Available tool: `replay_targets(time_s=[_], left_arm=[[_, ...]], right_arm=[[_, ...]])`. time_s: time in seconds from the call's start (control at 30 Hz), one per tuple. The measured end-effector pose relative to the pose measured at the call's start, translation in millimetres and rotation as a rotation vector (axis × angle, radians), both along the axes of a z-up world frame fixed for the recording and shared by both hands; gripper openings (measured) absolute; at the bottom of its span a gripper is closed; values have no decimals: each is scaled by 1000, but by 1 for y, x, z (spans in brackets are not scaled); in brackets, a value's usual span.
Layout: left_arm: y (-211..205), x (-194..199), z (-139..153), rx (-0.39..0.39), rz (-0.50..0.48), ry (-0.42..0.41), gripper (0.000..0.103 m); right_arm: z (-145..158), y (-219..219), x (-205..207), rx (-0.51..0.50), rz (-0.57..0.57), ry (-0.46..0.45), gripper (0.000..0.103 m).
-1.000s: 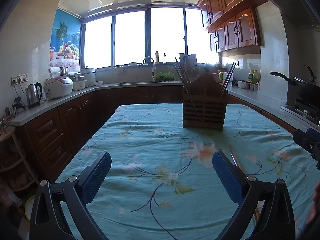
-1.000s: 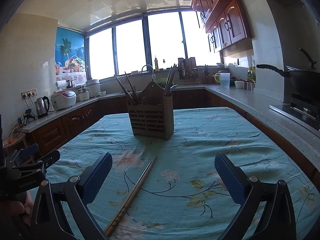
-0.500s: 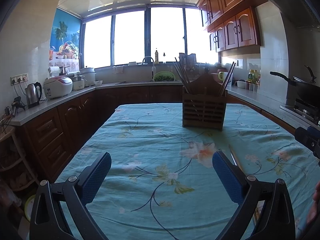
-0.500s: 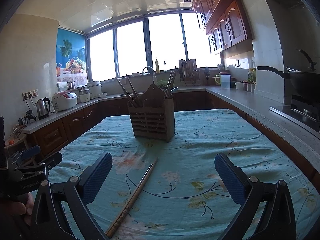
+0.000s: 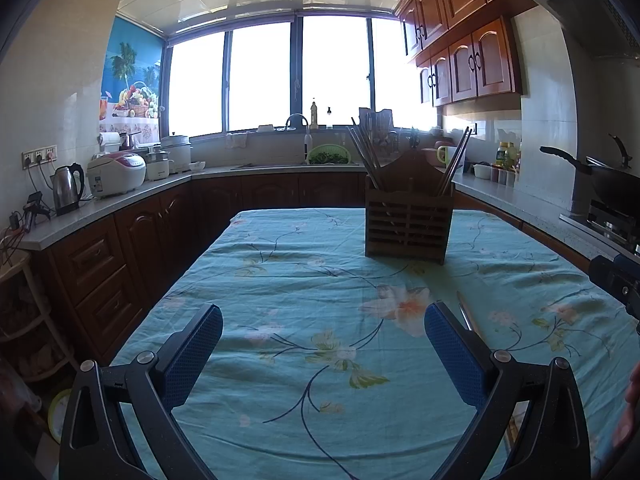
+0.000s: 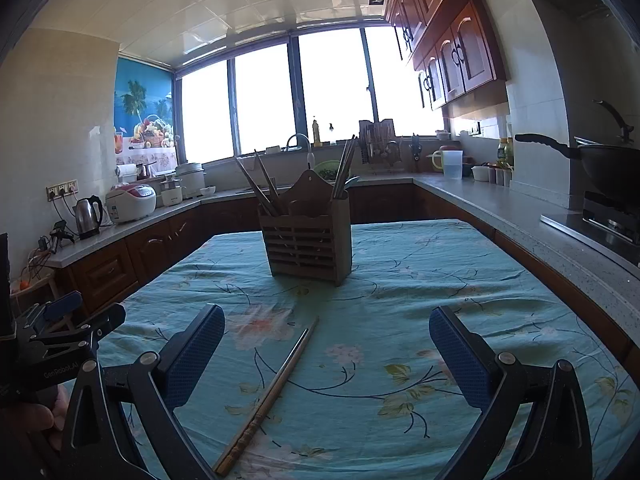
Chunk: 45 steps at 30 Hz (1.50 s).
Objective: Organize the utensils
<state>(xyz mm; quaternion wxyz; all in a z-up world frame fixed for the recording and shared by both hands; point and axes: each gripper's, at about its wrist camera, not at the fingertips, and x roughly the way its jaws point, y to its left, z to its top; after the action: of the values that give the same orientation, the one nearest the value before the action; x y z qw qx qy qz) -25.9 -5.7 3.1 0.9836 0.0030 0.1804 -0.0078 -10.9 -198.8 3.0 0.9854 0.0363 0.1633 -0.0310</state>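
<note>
While the right gripper [image 6: 326, 344], fingers apart, shows the chopsticks [image 6: 272, 392] whole, the spread left gripper [image 5: 323, 344] hides most.

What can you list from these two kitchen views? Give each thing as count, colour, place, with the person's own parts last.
chopsticks on the cloth: one pair, brown, lying between the right gripper's fingers
wooden holder: one, brown, upright mid-table, chopsticks inside
tablecloth: one, teal floral, over the table
kettle: one, silver, left counter
rice cooker: one, white, left counter
wok: one, black, right stove
left gripper: blue pads, open, empty
right gripper: blue pads, open, empty
</note>
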Motion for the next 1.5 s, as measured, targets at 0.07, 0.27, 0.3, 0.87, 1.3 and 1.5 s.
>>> replay_targets(time_s=[0.07,0.27,0.3,0.87,1.3,1.5], left_arm=[[0,0,1,-2,0,1,102],[-1,-1,2,-5,1,5,102],[-1,0,2,-6,1,6,102],[-4,2,2,-9,-1,15,102],[-7,4,1,-9,-4,19,102],[-8,5,2,-8,-6,17,102]], right_arm=[[0,0,0,1,0,-1,103],[0,0,0,0,1,-1,103],[0,0,0,1,2,1,103],[1,2,0,3,4,0,103],[3,1,1,5,4,-3,103],[3,-1,4,10,7,-6,103]])
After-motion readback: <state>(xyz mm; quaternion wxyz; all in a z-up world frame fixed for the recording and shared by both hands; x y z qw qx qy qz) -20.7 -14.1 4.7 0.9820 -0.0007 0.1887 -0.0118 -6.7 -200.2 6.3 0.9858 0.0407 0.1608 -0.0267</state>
